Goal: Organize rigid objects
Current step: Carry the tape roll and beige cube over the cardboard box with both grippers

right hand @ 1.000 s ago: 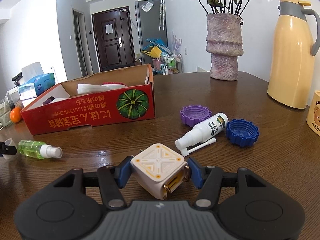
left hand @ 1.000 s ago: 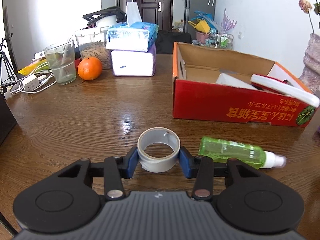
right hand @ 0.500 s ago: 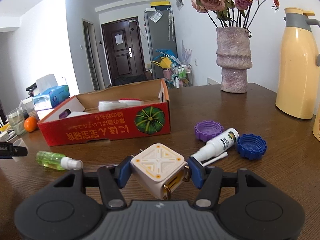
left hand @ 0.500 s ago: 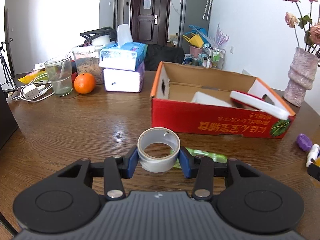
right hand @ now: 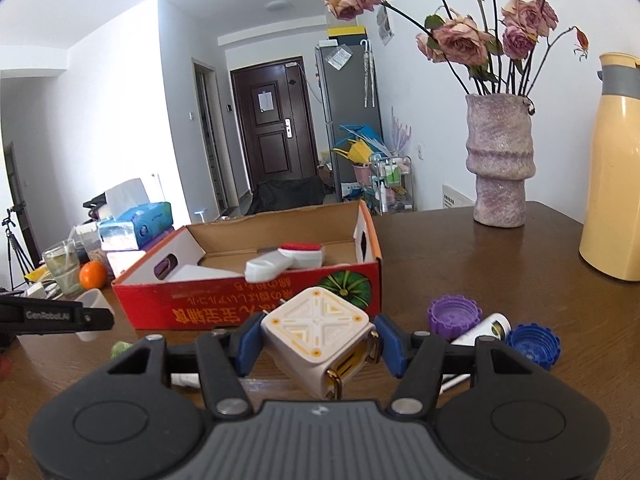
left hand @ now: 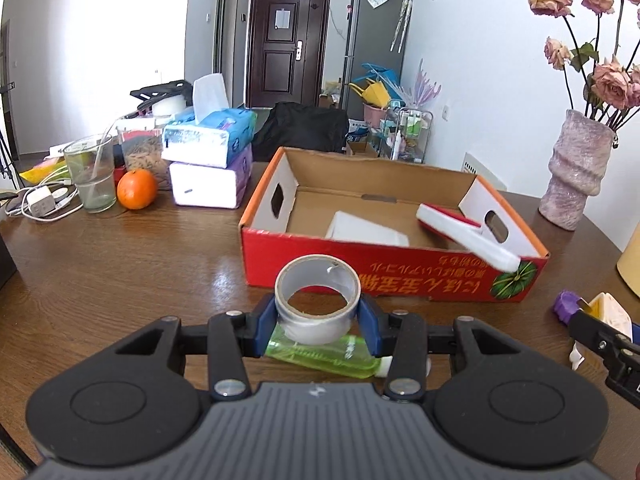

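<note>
My left gripper (left hand: 318, 320) is shut on a grey tape roll (left hand: 318, 306), held above the wooden table in front of the red cardboard box (left hand: 384, 276). A green spray bottle (left hand: 324, 356) lies on the table under the roll. My right gripper (right hand: 318, 346) is shut on a cream cube-shaped plug adapter (right hand: 320, 336), lifted off the table before the same box (right hand: 224, 304). Inside the box lie a white block (left hand: 366, 230) and a white-and-red brush-like item (left hand: 464, 232). The left gripper's finger (right hand: 60, 316) shows at the left of the right wrist view.
A purple cap (right hand: 454, 314), a blue cap (right hand: 534, 344) and a white spray bottle (right hand: 486, 328) lie right of the cube. A vase of dried flowers (right hand: 500, 164) and a yellow jug (right hand: 614, 176) stand behind. Tissue packs (left hand: 210, 160), an orange (left hand: 137, 189) and a glass (left hand: 90, 172) stand far left.
Both grippers have risen with their loads. The left one has also shifted right, so the green bottle now lies under the tape roll and the box interior shows more.
</note>
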Motion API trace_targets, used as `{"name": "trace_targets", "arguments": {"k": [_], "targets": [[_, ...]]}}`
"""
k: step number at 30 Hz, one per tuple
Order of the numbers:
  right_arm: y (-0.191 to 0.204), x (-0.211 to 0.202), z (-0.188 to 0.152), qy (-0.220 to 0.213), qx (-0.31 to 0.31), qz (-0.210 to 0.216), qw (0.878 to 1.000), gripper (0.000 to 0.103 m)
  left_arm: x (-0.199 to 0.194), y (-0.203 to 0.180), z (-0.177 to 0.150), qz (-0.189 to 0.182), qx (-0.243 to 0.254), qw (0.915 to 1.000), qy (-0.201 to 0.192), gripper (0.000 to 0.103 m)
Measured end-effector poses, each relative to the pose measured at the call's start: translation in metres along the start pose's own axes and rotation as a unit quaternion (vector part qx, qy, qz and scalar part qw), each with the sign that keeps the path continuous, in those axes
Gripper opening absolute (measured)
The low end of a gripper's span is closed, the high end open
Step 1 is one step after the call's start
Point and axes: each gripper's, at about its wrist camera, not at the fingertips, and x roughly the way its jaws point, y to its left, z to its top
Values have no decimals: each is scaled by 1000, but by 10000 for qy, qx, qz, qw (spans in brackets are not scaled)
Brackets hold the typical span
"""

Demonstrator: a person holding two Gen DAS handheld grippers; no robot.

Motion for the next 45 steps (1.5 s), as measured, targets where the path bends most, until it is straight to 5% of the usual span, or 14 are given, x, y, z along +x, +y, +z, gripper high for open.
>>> {"name": "trace_targets", "arguments": {"k": [22,45], "targets": [[20,40,50,-563,35,270,9980,59,36,-24,47,150,-310,9990,-293,44],[21,126,78,-416,-107,272,9987,59,111,-26,91,281,-280,9988,-279,44]]}}
